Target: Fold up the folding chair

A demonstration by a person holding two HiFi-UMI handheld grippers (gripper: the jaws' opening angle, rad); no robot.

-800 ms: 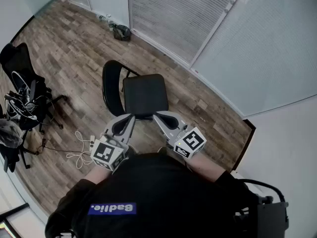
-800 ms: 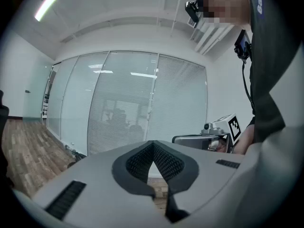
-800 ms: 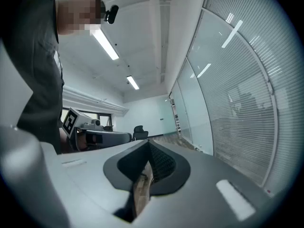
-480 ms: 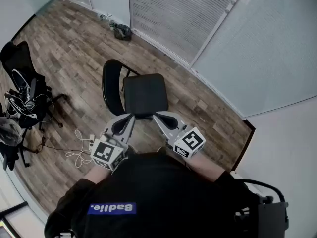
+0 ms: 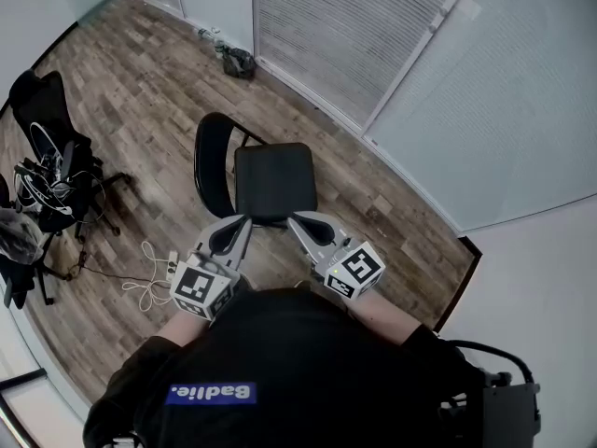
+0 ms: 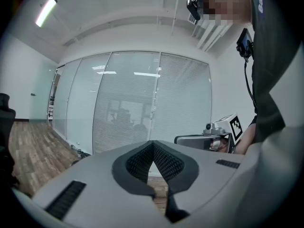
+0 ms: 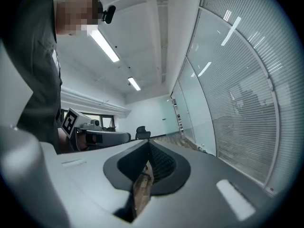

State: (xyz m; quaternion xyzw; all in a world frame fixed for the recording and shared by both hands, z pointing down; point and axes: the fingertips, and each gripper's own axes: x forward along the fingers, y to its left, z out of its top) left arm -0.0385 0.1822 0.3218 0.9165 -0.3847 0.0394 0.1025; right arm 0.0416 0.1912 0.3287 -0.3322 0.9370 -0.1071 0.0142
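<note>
Folding chair [image 5: 273, 180] stands unfolded, left claw [image 5: 247, 220] and right claw [image 5: 292, 218] pressed together; shirt [image 5: 280, 353] reads "Badlie."

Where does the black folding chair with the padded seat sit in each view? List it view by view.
Head view: black folding chair at centre, seat down.
Left gripper view: not in it.
Right gripper view: not in it.
Shared landmark: glass wall with white blinds.

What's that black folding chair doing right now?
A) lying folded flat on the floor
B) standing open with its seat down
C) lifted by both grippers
B: the folding chair stands open on the wood floor, and the left gripper and right gripper are shut and empty.
</note>
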